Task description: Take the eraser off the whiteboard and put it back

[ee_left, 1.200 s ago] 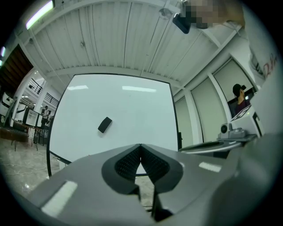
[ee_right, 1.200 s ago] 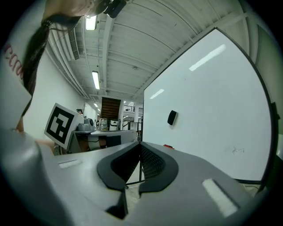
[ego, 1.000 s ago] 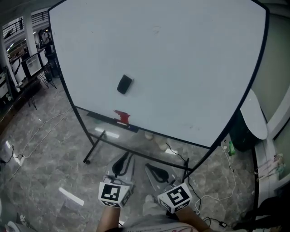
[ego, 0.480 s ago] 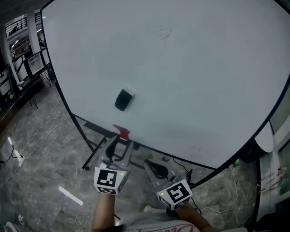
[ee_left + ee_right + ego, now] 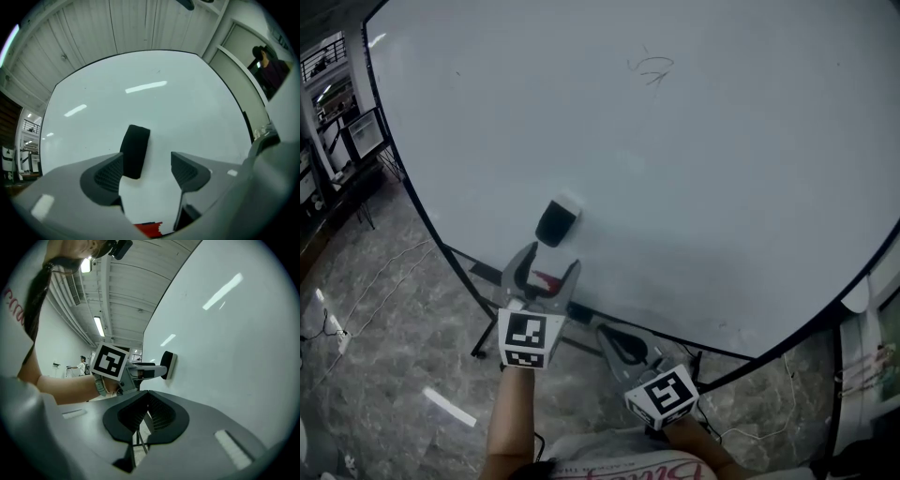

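A black eraser (image 5: pixel 557 223) with a white backing sticks to the whiteboard (image 5: pixel 703 187), low on its left half. My left gripper (image 5: pixel 548 265) is just below it and points at the board. Its jaws have just been opening and stand wide apart. In the left gripper view the eraser (image 5: pixel 135 151) sits ahead of the gap, close to the left finger (image 5: pixel 108 176), and no pad presses on it. In the right gripper view the left gripper's tips reach up to the eraser (image 5: pixel 167 364). My right gripper (image 5: pixel 609 336) hangs lower, shut on nothing (image 5: pixel 148 401).
A red object (image 5: pixel 547 280) lies on the board's ledge under the left gripper. A faint scribble (image 5: pixel 652 67) marks the upper board. The board's frame legs (image 5: pixel 478 352) and cables (image 5: pixel 375 291) are on the marble floor. Desks (image 5: pixel 337 150) stand at far left.
The board has come much closer. My left gripper rose from below the ledge to just under the eraser and its jaws spread wide. The right gripper stayed low and shut.
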`<state>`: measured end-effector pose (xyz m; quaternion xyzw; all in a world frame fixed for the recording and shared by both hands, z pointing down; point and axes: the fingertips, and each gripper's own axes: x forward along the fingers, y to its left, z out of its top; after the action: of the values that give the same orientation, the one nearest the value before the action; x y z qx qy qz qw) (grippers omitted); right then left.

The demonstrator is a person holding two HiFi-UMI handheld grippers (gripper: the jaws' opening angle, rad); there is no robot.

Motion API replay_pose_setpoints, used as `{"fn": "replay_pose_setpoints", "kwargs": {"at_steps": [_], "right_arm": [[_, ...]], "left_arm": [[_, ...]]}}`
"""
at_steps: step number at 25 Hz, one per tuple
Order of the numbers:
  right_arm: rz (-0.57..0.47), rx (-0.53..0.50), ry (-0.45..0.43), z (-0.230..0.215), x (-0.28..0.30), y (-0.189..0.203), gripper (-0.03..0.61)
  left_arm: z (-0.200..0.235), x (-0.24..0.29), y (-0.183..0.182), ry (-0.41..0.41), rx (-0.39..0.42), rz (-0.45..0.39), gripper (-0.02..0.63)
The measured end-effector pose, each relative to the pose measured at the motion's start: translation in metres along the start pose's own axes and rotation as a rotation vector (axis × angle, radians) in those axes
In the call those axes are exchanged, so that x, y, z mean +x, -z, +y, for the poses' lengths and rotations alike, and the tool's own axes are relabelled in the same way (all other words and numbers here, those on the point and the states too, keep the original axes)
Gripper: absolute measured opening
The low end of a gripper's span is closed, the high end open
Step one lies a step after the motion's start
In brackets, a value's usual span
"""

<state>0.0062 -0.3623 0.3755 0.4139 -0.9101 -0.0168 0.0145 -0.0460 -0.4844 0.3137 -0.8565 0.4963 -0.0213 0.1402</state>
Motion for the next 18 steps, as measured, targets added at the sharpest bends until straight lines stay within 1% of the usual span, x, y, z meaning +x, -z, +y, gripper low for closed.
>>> {"fn": "replay_pose_setpoints", "kwargs": {"at_steps": [3,6,9,10,11,12,18], "right_arm": [[-0.003,-0.007,0.005,-0.006,0.008,-0.003,0.002],[-0.001,-0.008,0.008,-0.011,0.012,-0.006,0.002],[-0.004,-0.006,0.02,-0.016,0.014,-0.008,0.002],[-0.006,-0.007,0.026,-0.018,0.014,-0.009,0.002],[-0.007,-0.008,0.031,-0.019,0.014,-0.009,0.002],[-0.008,-0.01,0.036,-0.021,0.014,-0.01,0.002],[-0.013,0.005,0.035,-0.022,0.016,-0.009,0.002]], "left_arm": [[0.013,0.02,-0.005,-0.018,0.059,0.008,0.333],[0.021,0.037,-0.008,-0.02,0.107,0.013,0.336],[0.025,0.048,-0.011,-0.019,0.137,0.01,0.332],[0.026,0.05,-0.012,-0.019,0.142,0.007,0.308],[0.027,0.051,-0.013,-0.02,0.144,0.004,0.253],[0.028,0.052,-0.014,-0.019,0.145,0.002,0.236],[0.029,0.052,-0.013,-0.007,0.136,0.011,0.233]]}}
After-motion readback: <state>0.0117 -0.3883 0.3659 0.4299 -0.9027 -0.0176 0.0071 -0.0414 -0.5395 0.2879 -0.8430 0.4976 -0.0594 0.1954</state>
